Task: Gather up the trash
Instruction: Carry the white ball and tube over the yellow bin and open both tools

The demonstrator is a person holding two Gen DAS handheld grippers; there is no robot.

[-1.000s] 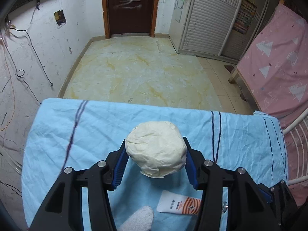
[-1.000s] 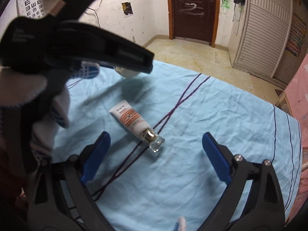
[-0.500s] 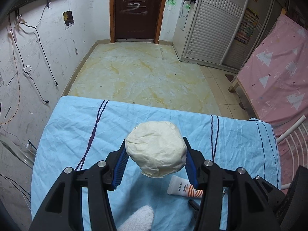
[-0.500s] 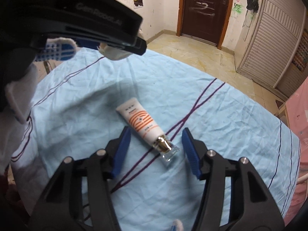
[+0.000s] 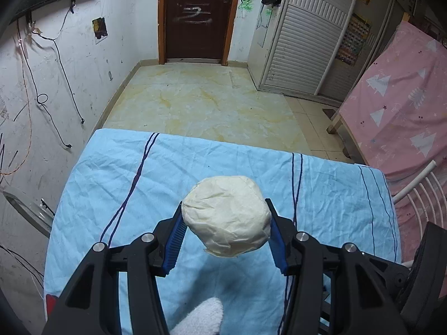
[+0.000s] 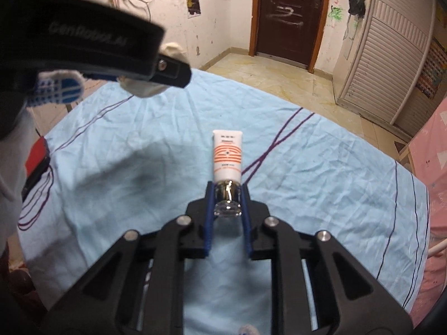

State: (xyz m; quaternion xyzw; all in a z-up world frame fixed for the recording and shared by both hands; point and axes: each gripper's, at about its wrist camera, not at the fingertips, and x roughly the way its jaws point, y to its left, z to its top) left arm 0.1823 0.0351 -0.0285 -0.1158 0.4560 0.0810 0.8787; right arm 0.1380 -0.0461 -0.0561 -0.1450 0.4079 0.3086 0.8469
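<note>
In the left wrist view a crumpled cream paper ball (image 5: 226, 215) hangs above the blue sheet (image 5: 117, 184), and my left gripper (image 5: 225, 217) is shut on it, its blue pads pressing both sides. In the right wrist view a white tube with orange stripes (image 6: 227, 156) points away from me over the blue sheet (image 6: 321, 184). My right gripper (image 6: 227, 192) is shut on the tube's clear cap (image 6: 227, 199). The left gripper (image 6: 106, 50) with its paper ball (image 6: 148, 86) shows at the upper left of that view, held by a gloved hand (image 6: 60, 89).
The sheet covers a table whose far edge (image 5: 223, 139) drops to a tiled floor (image 5: 201, 103). A pink-covered bed (image 5: 396, 106) stands to the right with a white metal rail (image 5: 419, 189). A red and black object (image 6: 36, 159) lies at the sheet's left edge.
My right gripper came in over the tube and closed on its cap, and the tube now points straight away. My left gripper drew back and up with the paper ball.
</note>
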